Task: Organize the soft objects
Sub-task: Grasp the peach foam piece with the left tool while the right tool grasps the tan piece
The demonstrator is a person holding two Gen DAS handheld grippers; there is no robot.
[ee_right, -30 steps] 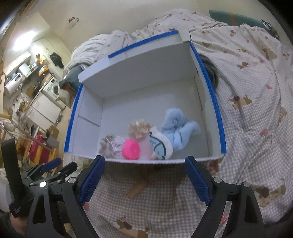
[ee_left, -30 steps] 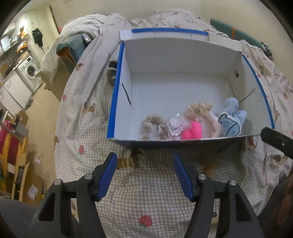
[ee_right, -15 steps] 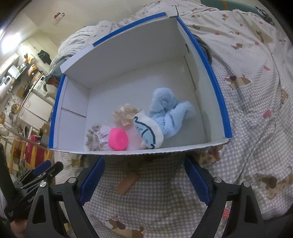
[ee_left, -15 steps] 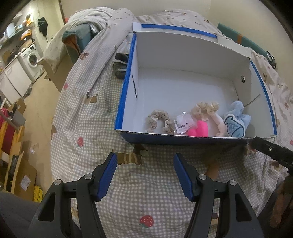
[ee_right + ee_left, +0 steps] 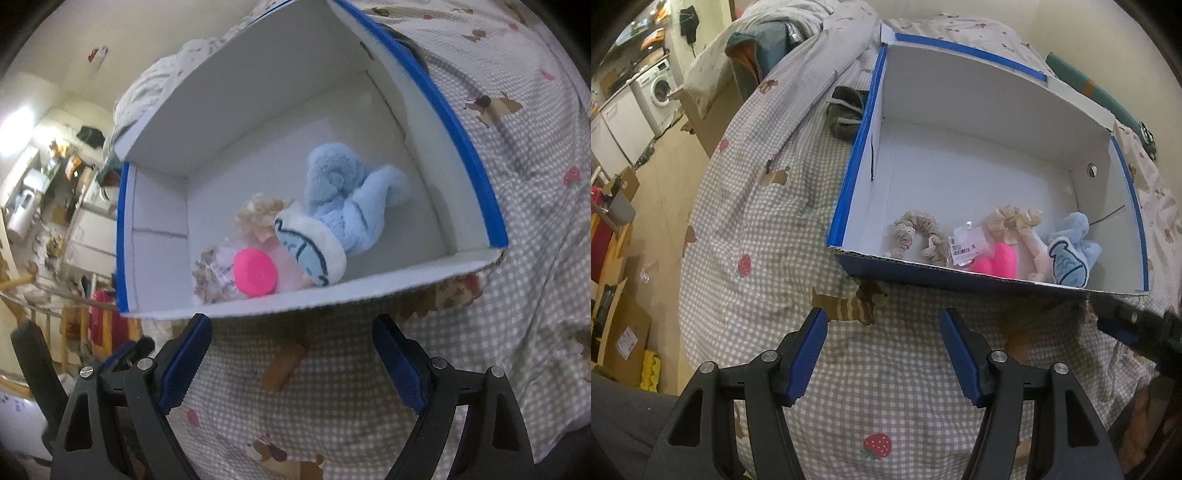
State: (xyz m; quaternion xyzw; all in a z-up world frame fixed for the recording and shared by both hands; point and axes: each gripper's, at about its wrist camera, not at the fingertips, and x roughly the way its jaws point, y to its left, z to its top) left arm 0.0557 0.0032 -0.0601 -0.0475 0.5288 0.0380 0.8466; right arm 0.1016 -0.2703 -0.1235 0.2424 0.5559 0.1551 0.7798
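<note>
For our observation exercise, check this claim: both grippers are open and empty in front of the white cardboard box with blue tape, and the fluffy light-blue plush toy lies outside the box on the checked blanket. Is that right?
Not quite. The fluffy light-blue plush toy lies inside the white cardboard box with blue-taped edges, near its front wall, as the right wrist view shows. The rest holds: left gripper and right gripper are open and empty above the checked blanket.

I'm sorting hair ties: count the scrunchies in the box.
2. A tan scrunchie lies near the box's front left, beside the tagged plastic packet. A beige scrunchie lies behind the pink toy. More may be hidden under the blue plush.
</note>
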